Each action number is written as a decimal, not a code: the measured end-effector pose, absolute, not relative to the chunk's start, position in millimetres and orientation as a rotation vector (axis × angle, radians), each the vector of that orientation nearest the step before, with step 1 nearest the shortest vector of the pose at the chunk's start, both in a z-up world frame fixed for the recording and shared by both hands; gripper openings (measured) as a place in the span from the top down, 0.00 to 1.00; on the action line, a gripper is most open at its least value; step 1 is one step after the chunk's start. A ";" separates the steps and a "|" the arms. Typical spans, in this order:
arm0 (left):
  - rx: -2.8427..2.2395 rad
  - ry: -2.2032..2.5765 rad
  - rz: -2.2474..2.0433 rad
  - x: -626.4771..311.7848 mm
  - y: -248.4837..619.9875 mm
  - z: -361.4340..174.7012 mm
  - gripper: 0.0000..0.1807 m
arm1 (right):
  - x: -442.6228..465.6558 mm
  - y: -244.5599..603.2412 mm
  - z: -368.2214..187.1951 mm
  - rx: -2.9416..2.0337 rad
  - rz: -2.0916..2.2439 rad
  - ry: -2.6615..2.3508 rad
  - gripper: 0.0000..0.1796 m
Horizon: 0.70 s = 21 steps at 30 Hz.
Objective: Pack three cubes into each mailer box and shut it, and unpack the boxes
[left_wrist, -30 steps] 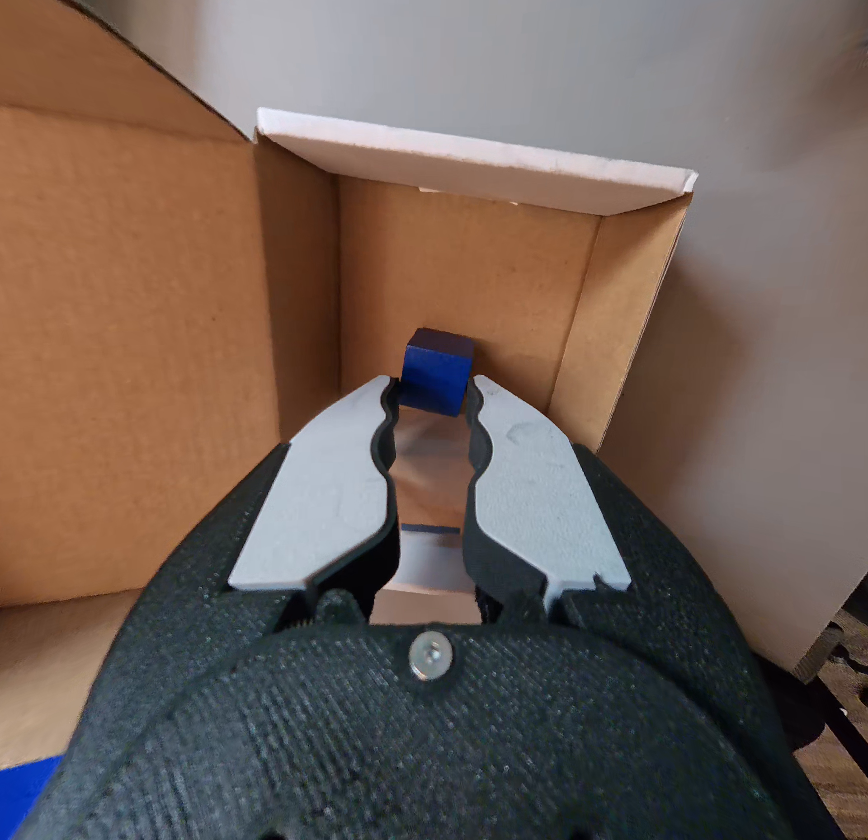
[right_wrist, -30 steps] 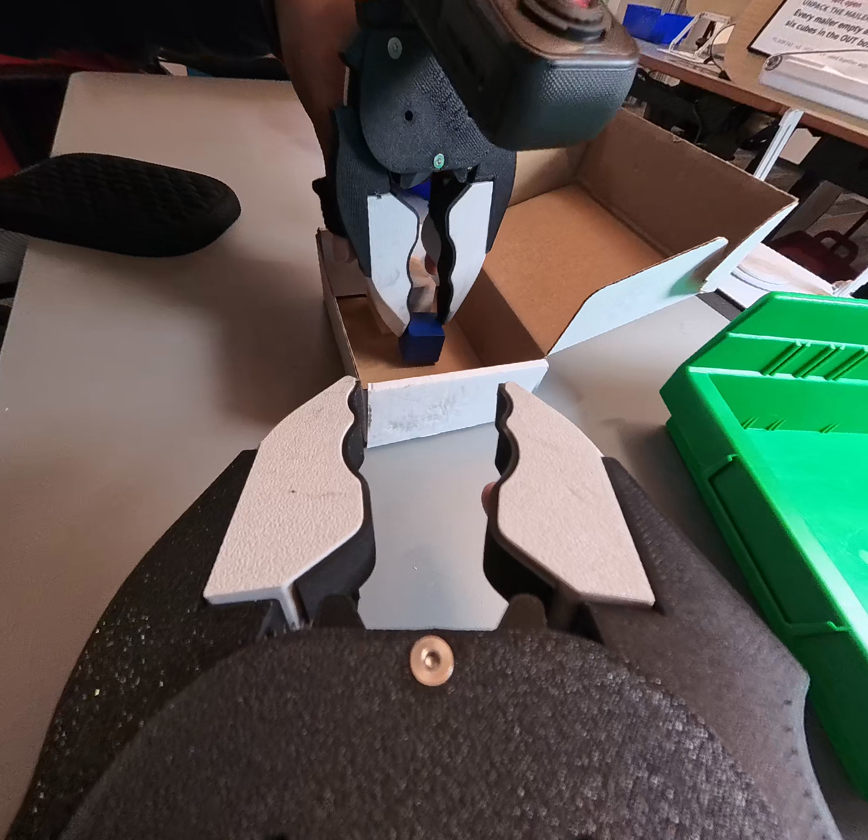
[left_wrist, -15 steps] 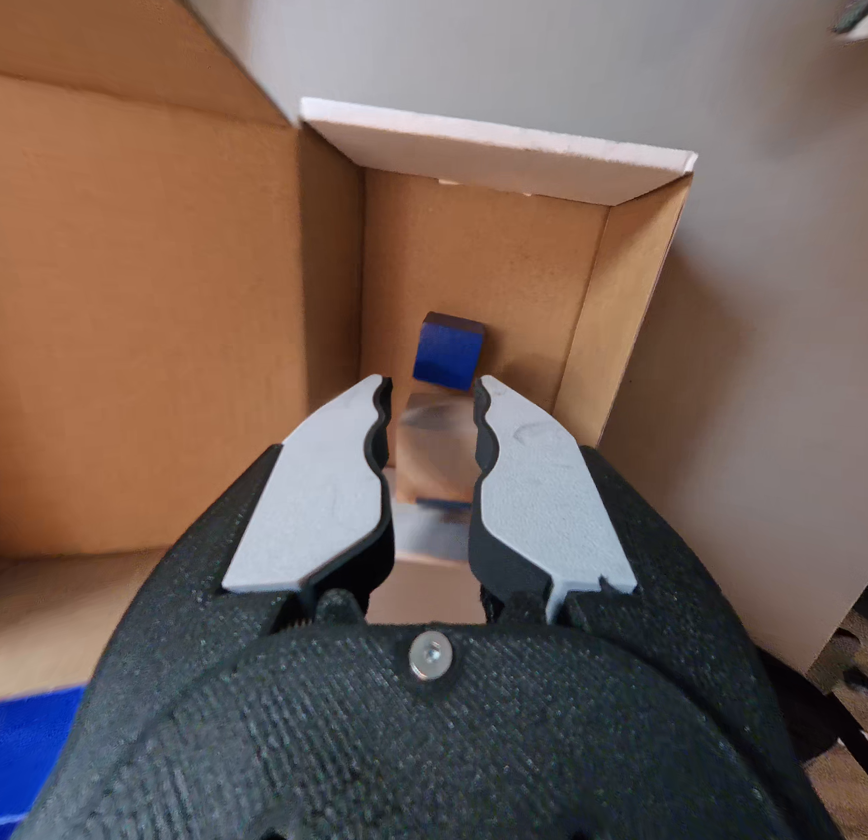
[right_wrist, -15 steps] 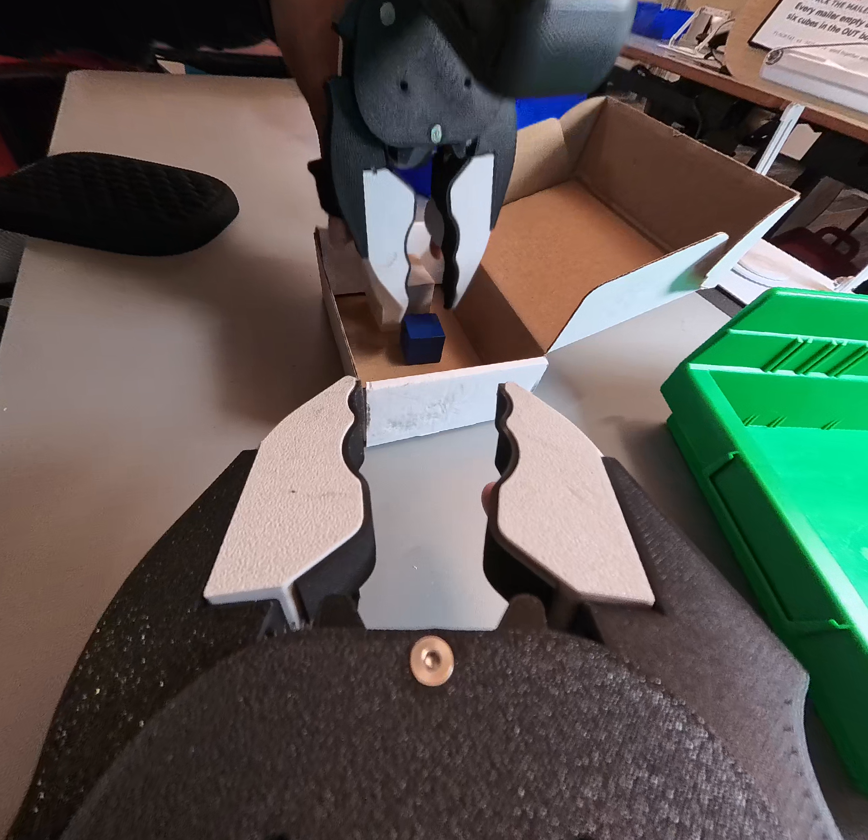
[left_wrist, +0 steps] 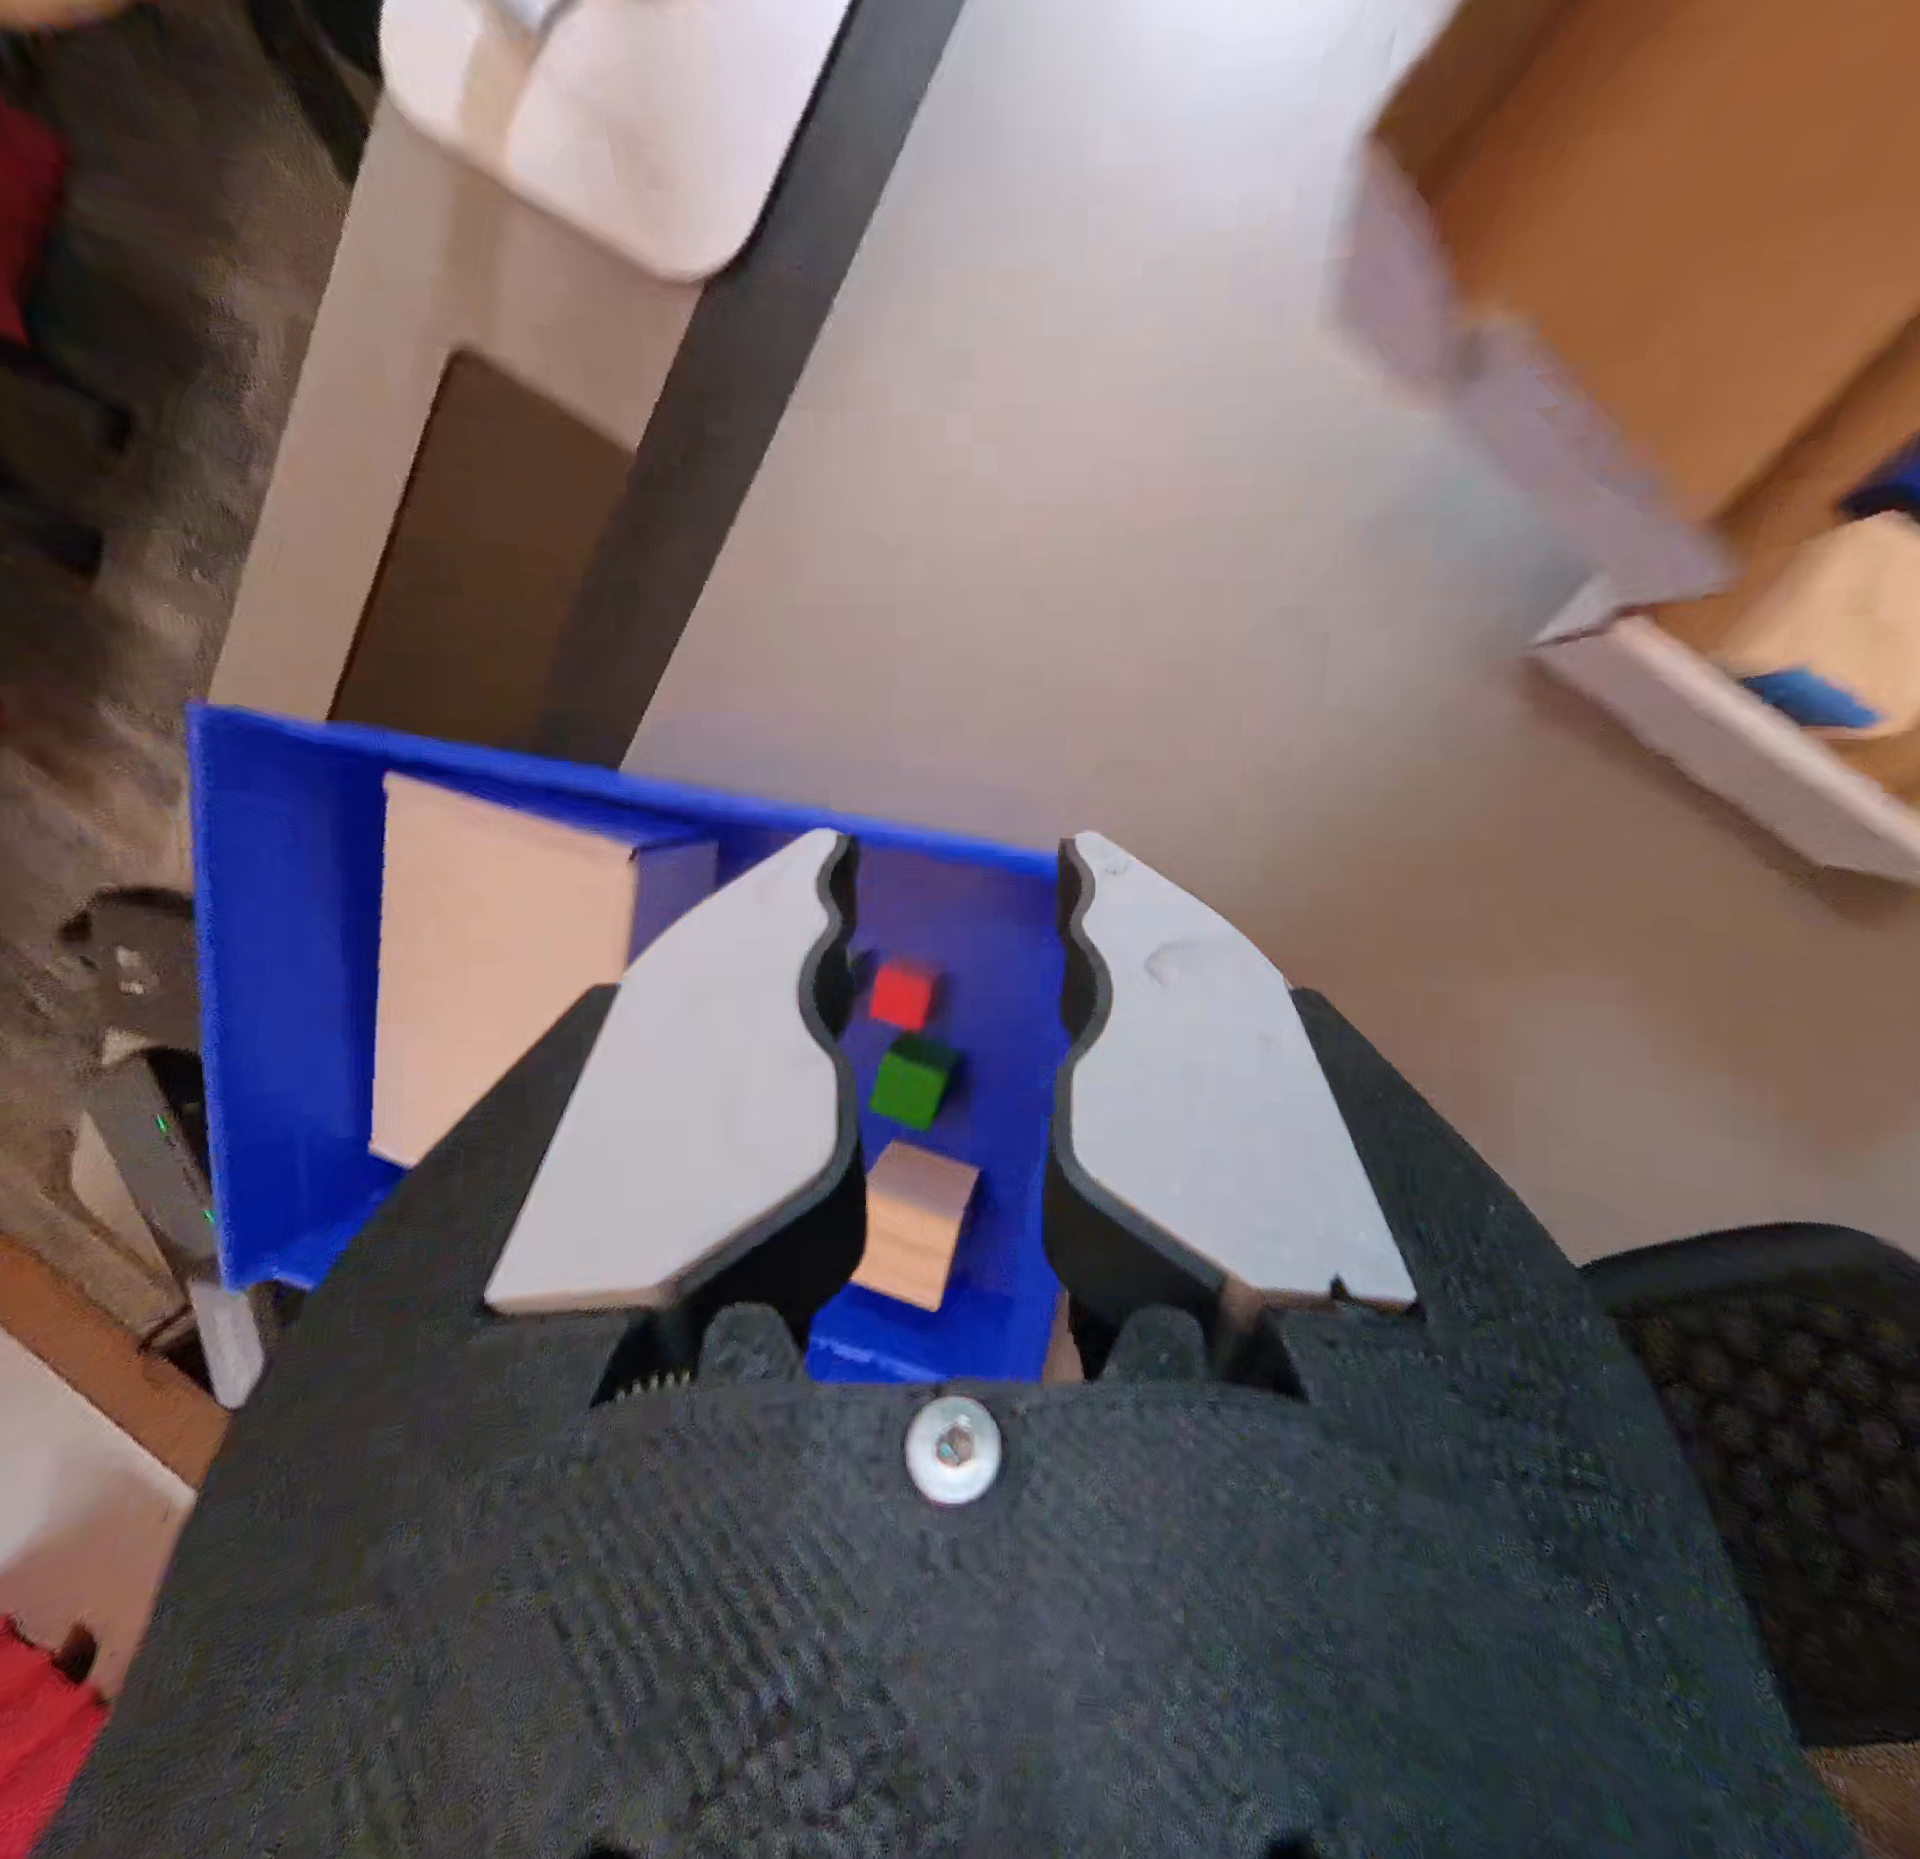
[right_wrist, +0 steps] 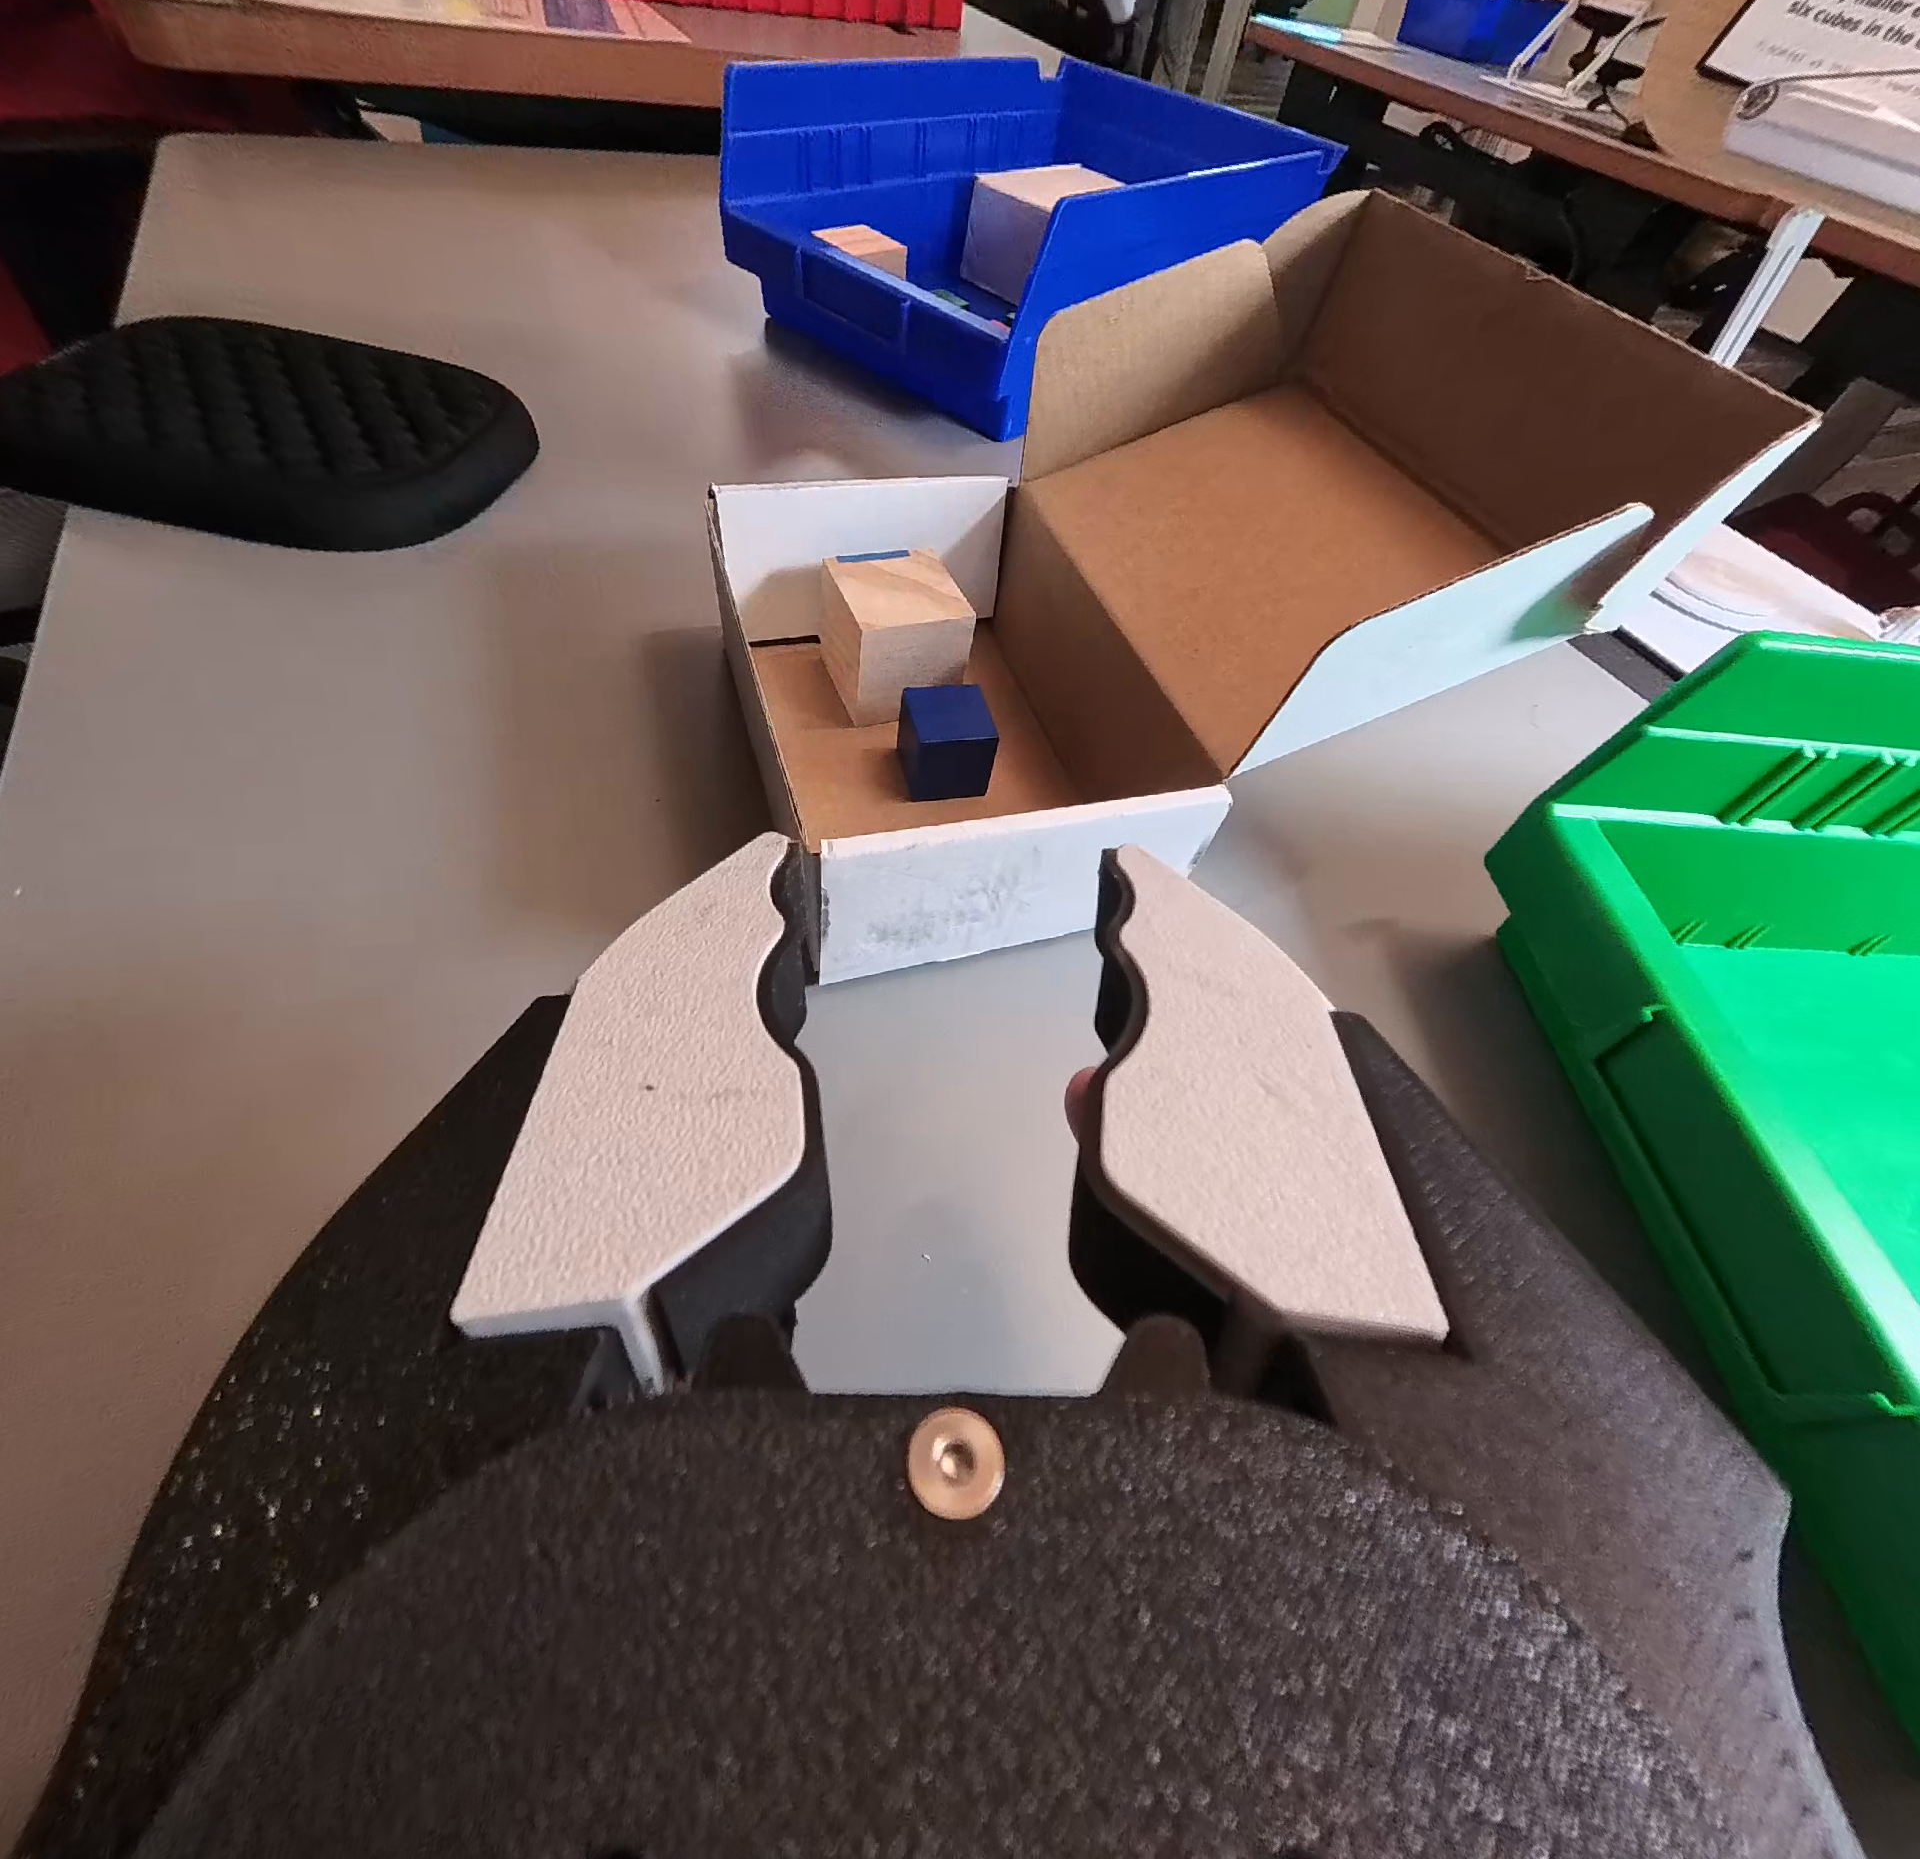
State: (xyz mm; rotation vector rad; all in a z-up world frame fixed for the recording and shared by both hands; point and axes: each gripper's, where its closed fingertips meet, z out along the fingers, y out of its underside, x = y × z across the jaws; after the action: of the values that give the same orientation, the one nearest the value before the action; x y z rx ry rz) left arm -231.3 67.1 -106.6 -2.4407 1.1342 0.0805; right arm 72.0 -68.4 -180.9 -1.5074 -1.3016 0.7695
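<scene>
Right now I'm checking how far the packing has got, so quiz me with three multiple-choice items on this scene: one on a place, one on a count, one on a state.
1. Where does the dark blue cube lie?
A. in the green bin
B. on the floor of the open mailer box
C. on the bare table

2. How many cubes lie in that mailer box?
A. two
B. three
C. none

3. How do the left tongs stand?
A. shut on a red cube
B. shut on nothing
C. open, holding nothing, over the blue bin

Key: 1 B, the right wrist view shows it inside the box, in front of the wooden cube. 2 A, only the wooden and dark blue cubes show there. 3 C, the left wrist view shows a wide empty gap between the fingers, with the bin's small cubes below.
</scene>
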 end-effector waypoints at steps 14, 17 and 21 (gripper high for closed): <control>-2.606 1.134 -0.015 -345.5 82.4 -222.9 0.80 | 72.3 -64.5 -183.8 -1.537 0.800 -1.286 0.70; -2.630 1.150 -0.016 -350.1 82.0 -233.1 0.80 | 72.7 -63.2 -184.0 -1.544 0.806 -1.276 0.71; -2.642 1.159 -0.012 -352.2 83.8 -241.7 0.81 | 72.8 -62.1 -184.6 -1.553 0.812 -1.271 0.71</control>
State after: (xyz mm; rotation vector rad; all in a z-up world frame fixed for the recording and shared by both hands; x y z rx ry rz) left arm -352.2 83.8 -241.7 -2.6421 1.1591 -0.0119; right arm 72.8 -62.1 -184.6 -1.5534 -1.2710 0.8119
